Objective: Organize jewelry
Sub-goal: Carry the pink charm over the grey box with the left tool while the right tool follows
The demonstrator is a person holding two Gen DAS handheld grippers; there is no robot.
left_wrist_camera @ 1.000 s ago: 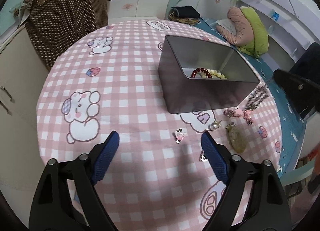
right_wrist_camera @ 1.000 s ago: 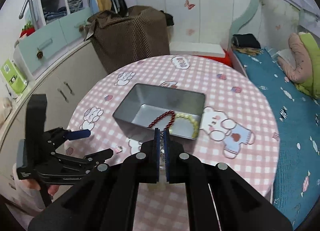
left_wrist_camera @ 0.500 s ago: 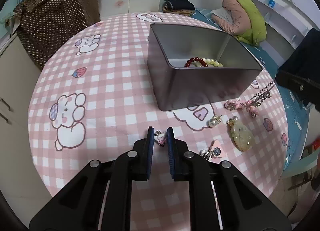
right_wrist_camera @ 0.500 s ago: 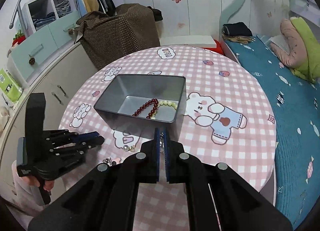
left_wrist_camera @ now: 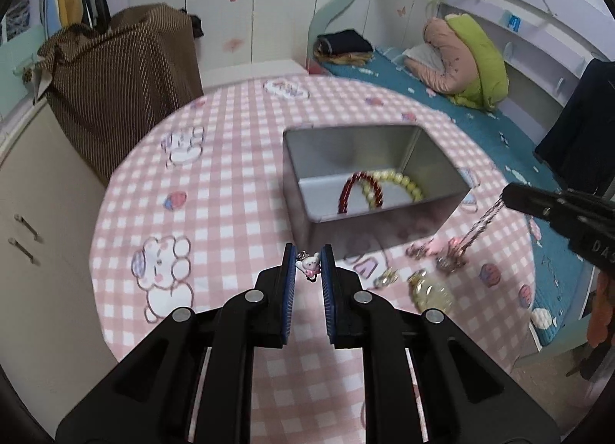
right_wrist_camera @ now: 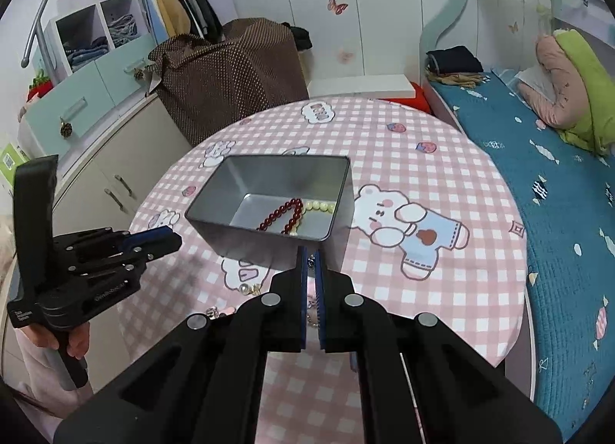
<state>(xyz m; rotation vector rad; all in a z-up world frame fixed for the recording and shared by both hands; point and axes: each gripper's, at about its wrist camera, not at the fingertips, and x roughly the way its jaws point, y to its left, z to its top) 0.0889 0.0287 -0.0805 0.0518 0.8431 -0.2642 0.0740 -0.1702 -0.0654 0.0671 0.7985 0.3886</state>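
Jewelry sits in both grips: a small white-and-pink bunny charm [left_wrist_camera: 308, 265] is pinched between the blue pads [left_wrist_camera: 289, 290] of the left gripper [left_wrist_camera: 308, 263], right at their tips and clear of the tablecloth [left_wrist_camera: 238, 190]. The right gripper [right_wrist_camera: 310, 255] has its pads pressed together on a thin silver chain [left_wrist_camera: 480, 227], which hangs from its tip in the left wrist view and drops to a pink charm [left_wrist_camera: 434, 249] on the cloth. Just beyond both sets of fingertips stands a grey metal tin [right_wrist_camera: 269, 175], open at the top, with a dark red bead bracelet [right_wrist_camera: 282, 213] and a pale yellow bead bracelet [right_wrist_camera: 317, 207] lying together on its floor. Near the tin's front wall, on the pink checked cloth, lie a pearl piece [left_wrist_camera: 386, 278] and a pale yellow stone pendant [left_wrist_camera: 432, 294]. A hand [right_wrist_camera: 75, 344] holds the left gripper's handle.
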